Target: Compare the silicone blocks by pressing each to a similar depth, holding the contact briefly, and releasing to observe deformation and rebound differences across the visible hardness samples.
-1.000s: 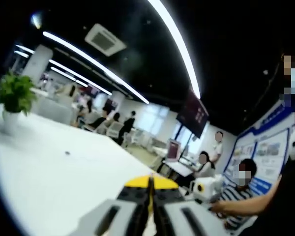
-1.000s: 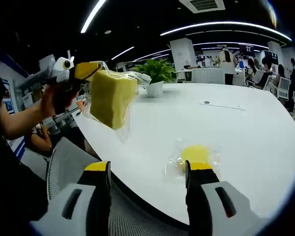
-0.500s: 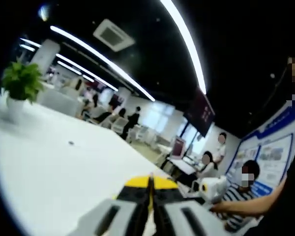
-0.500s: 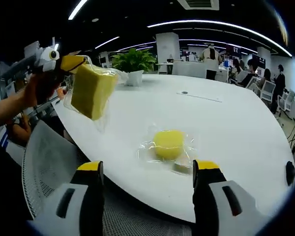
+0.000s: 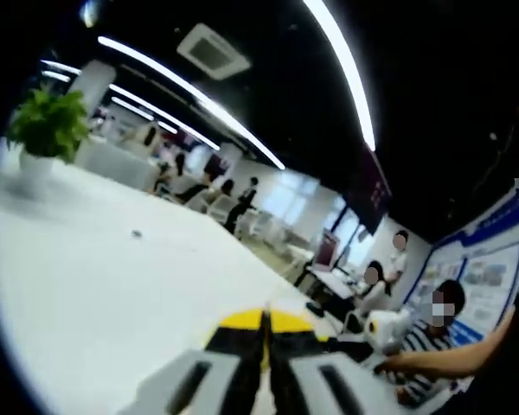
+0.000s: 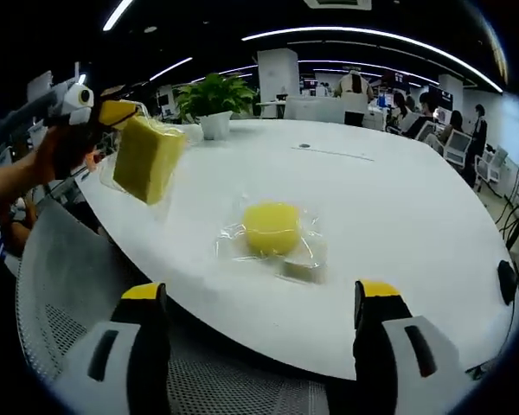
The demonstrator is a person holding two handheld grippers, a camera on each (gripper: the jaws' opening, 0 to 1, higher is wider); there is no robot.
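Observation:
In the right gripper view, a pale yellow silicone block [image 6: 147,160] in a clear plastic bag hangs in the air over the near left edge of the white table [image 6: 398,199]. My left gripper [image 6: 112,112] holds it by the top of the bag, with a hand behind it. A rounder, brighter yellow block [image 6: 271,228], also bagged, lies on the table ahead of my right gripper [image 6: 259,294], whose jaws stand wide apart and hold nothing. In the left gripper view my left gripper [image 5: 264,324] has its yellow-tipped jaws pressed together.
A potted plant [image 6: 209,95] stands at the table's far side, also the plant [image 5: 48,125] in the left gripper view. A grey mesh chair back [image 6: 52,285] sits below the table edge. Seated people [image 5: 437,316] and desks fill the room behind.
The right gripper view has swung so the round block sits nearer its middle and the held block further left. The left gripper view has tilted slightly. Both grips are unchanged.

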